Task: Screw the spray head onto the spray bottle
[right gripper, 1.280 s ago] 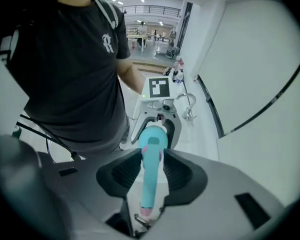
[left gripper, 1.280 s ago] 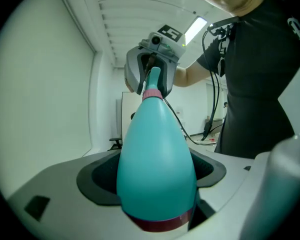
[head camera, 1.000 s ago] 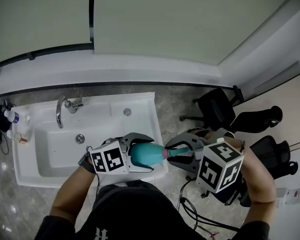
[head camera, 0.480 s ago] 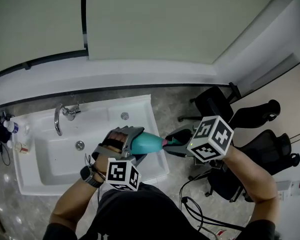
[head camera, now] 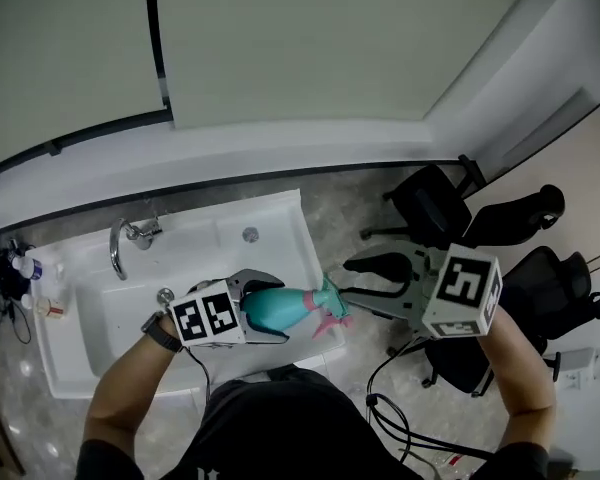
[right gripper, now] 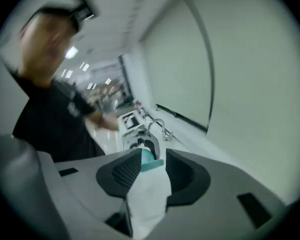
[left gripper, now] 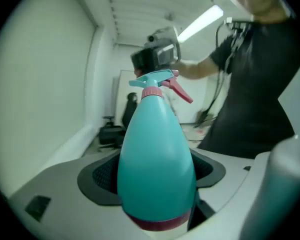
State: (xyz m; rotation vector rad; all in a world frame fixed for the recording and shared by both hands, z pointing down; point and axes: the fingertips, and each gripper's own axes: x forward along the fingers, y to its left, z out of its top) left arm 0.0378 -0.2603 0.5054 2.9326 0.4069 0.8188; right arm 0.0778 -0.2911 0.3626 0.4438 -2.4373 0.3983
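Note:
A teal spray bottle (head camera: 270,310) lies level over the sink's front right corner, and my left gripper (head camera: 280,308) is shut on its body. In the left gripper view the bottle (left gripper: 157,154) fills the gap between the pads (left gripper: 97,176). The teal spray head (head camera: 327,301) with its pink trigger and pink collar sits on the neck (left gripper: 157,81). From the right, my right gripper (head camera: 346,282) holds the head's back end. A teal edge (right gripper: 151,163) shows between its pads above a blurred white shape.
A white sink (head camera: 100,338) with a chrome tap (head camera: 120,243) lies under my left arm. Small bottles (head camera: 20,268) stand at its left end. Black office chairs (head camera: 430,208) (head camera: 555,288) and loose cables (head camera: 400,418) are on the floor to the right.
Both grippers have rolled about the bottle's axis and their marker cubes show other faces. The spray head has turned so its pink trigger now hangs below. The right gripper sits slightly farther right.

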